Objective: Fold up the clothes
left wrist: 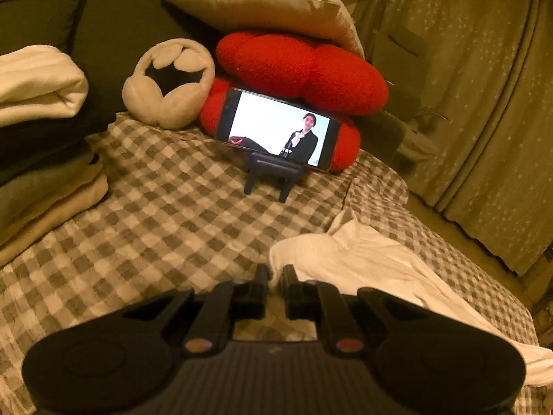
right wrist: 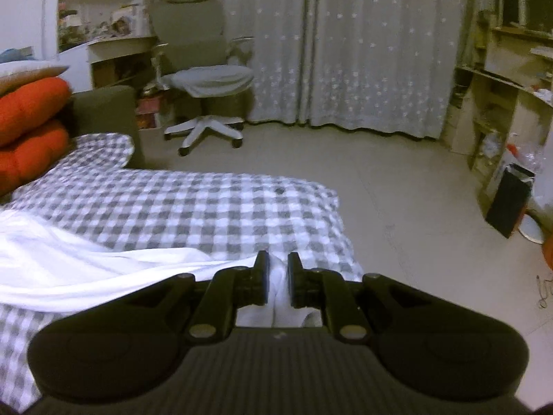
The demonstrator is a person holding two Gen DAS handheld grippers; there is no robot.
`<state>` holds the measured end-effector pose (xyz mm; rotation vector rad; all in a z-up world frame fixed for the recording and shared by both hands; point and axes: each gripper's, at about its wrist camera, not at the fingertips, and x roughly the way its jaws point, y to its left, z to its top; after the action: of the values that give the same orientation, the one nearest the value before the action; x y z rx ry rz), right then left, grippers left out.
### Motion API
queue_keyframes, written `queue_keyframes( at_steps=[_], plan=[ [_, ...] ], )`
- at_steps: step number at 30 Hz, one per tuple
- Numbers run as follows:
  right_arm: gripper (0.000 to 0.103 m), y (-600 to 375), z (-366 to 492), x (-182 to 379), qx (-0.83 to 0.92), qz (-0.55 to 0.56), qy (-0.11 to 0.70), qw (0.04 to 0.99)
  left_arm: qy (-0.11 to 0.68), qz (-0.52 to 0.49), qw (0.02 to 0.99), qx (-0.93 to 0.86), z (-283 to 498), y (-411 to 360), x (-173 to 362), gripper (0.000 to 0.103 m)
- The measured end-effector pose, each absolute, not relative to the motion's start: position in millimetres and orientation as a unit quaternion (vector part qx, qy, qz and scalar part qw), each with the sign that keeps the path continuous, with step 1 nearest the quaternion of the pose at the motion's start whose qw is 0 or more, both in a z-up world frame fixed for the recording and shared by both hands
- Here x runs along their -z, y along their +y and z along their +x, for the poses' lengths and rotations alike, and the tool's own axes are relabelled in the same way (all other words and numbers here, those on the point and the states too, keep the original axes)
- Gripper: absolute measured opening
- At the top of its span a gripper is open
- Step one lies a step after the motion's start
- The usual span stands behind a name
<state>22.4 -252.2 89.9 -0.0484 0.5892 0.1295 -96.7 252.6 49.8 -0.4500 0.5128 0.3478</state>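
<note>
the left gripper [left wrist: 275,273] has its black fingers pinched onto the near-left edge of a crumpled white cotton garment [left wrist: 373,269], which lies on the grey-and-white checked bedsheet [left wrist: 155,207]. from that grip the garment's long axis runs away to the gripper's right, toward the bed edge. the right gripper [right wrist: 276,263] is clamped on a bunched fold of the same white cloth, visible between its fingers; the rest spreads out to its left across the sheet. ahead of the left gripper a phone on a small dark stand [left wrist: 276,129] leans against a red plush cushion [left wrist: 304,69], with a stack of folded clothes [left wrist: 38,131] far left. beyond the right gripper stands a grey office chair [right wrist: 204,65].
</note>
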Motion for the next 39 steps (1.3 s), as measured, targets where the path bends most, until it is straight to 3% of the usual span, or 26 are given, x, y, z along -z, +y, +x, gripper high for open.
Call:
queue_keyframes(
  at_steps=[4,6,10,17,24,27,29,31,34,39],
  plan=[
    [0.025,-257.1,8.0,-76.5,-0.090,-0.004,0.321,0.943,0.253,-0.206,0.931,-0.162,-102.9,253.2,-46.6,0.009],
    [0.048,-264.4,8.2,-68.8,-0.059,0.001,0.337,0.940,0.262,-0.216,0.927,-0.159,-101.6,257.0,-42.7,0.009],
    [0.050,-283.6,15.4,-65.3,-0.033,0.054,0.348,0.935,0.260,-0.234,0.924,-0.154,-104.5,263.0,-42.6,0.009],
    [0.053,-263.8,24.6,-51.8,-0.052,0.002,0.373,0.926,0.214,-0.253,0.926,-0.183,-141.7,287.8,-57.0,0.007],
    [0.053,-248.4,25.0,-47.1,-0.067,-0.026,0.378,0.923,0.300,-0.216,0.914,-0.169,-142.1,297.7,-26.6,0.012],
    [0.053,-253.7,25.0,-52.2,-0.058,-0.012,0.362,0.930,0.287,-0.196,0.919,-0.187,-145.3,302.9,-38.9,0.024],
    [0.053,-250.0,28.8,-50.9,-0.061,-0.021,0.361,0.930,0.281,-0.170,0.927,-0.178,-138.7,299.3,-49.5,0.046],
    [0.053,-246.2,32.6,-49.6,-0.065,-0.031,0.359,0.931,0.278,-0.144,0.938,-0.150,-121.3,289.5,-60.3,0.048],
    [0.053,-240.6,38.3,-47.6,-0.069,-0.045,0.356,0.931,0.302,-0.129,0.942,-0.071,-69.6,269.9,-59.5,0.059],
    [0.053,-235.5,44.1,-40.8,-0.107,-0.054,0.361,0.925,0.366,-0.122,0.922,-0.024,15.6,251.8,-26.6,0.059]
  ],
)
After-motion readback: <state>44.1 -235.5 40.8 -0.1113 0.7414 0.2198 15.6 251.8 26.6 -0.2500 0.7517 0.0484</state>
